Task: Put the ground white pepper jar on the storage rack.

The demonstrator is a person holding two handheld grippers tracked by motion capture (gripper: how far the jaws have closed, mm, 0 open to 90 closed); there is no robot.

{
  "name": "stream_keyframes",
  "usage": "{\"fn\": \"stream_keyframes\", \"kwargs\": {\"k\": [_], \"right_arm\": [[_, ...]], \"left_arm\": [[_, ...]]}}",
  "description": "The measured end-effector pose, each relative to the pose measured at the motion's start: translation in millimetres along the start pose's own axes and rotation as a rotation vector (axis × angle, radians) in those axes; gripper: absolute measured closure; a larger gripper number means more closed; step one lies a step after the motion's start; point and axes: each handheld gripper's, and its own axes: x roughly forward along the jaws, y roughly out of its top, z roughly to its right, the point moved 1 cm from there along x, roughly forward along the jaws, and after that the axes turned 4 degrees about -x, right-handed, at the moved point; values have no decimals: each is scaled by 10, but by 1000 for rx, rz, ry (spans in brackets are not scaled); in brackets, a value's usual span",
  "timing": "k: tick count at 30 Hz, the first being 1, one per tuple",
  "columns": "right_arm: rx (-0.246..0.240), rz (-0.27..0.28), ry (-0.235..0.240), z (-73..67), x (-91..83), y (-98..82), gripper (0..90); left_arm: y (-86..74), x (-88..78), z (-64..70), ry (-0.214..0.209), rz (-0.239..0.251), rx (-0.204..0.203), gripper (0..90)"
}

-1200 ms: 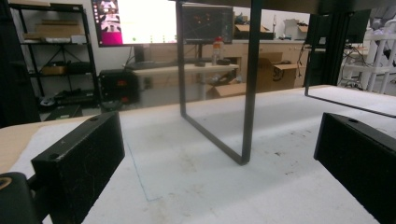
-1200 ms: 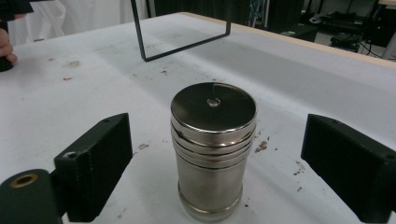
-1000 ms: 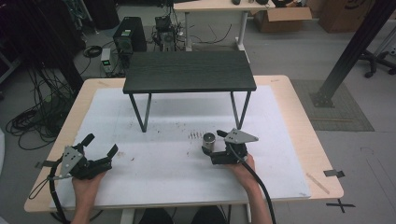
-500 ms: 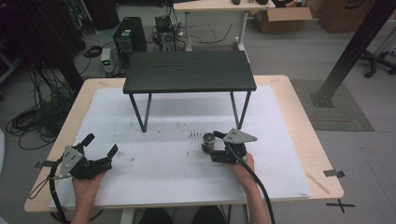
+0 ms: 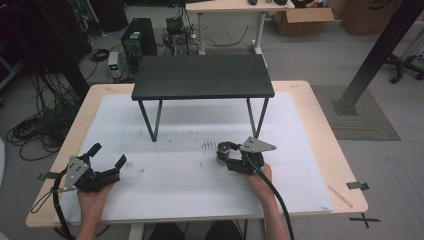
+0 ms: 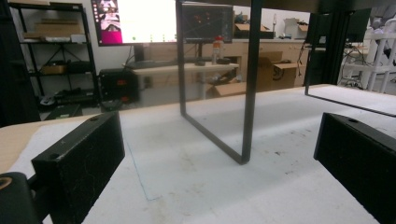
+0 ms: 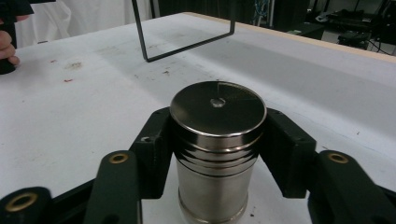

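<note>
The right tool (image 5: 223,156) has just been closing its jaws, and they now clamp a shiny metal cylinder (image 7: 217,154) between them, one pad pressed against each side of its ribbed upper part. The cylinder stands upright on the white sheet (image 5: 185,175) that covers the worktop (image 5: 320,125), with its flat round top just above the pads. In the high view the cylinder (image 5: 223,151) sits at the front end of the right tool, and the person's right hand (image 5: 259,175) holds the tool from behind. Ahead of this tool, and a little off to one side, stands a small black table (image 5: 202,76) on thin metal legs; its nearest leg frame (image 7: 184,32) is well beyond the cylinder. The left tool (image 5: 108,158) rests well apart from the cylinder, in the person's left hand (image 5: 92,192). Its jaws stand wide apart with nothing between them, and past them the other leg frame (image 6: 247,93) of the black table rises from the sheet.
</note>
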Motion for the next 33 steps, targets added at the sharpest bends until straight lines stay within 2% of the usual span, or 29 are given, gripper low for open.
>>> {"fn": "stream_keyframes", "kwargs": {"k": [21, 29, 33], "right_arm": [[-13, 14, 13, -22, -22, 19, 493], [0, 6, 18, -22, -126, 136, 494], [-1, 3, 27, -23, -189, 266, 493]], "left_arm": [[0, -1, 0, 0, 0, -2, 22], [-1, -1, 0, 0, 0, -1, 22], [-1, -2, 1, 0, 1, 0, 22]]}}
